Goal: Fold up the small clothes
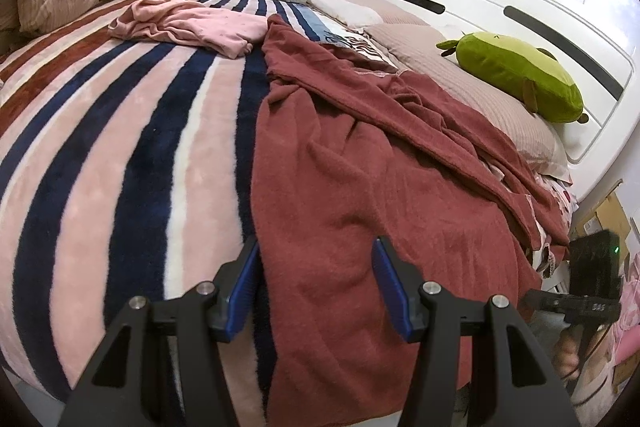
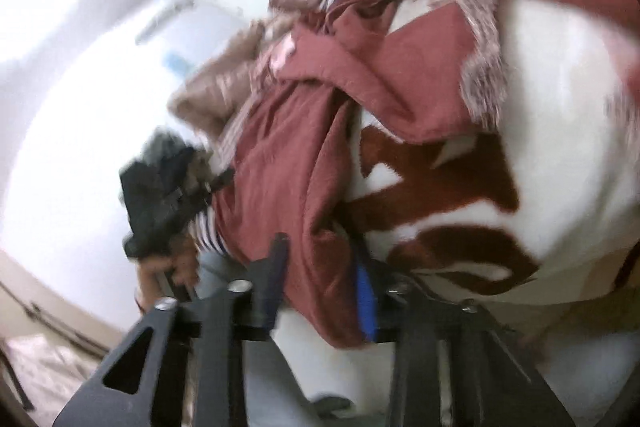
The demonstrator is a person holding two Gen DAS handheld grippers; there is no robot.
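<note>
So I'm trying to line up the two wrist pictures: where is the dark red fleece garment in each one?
Left wrist view: the dark red fleece garment lies spread over the bed's right half, its near edge between the left gripper fingers.
Right wrist view: it hangs bunched through the centre, between the right gripper fingers.
Shared landmark: the striped plush blanket.

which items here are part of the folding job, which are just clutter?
In the job:
- maroon garment, spread on the bed
- pink garment, crumpled farther back
- left gripper, jaws apart over the maroon garment's edge
- right gripper, maroon cloth between its fingers

Just lying about:
- green plush toy
- pillows
- striped blanket
</note>
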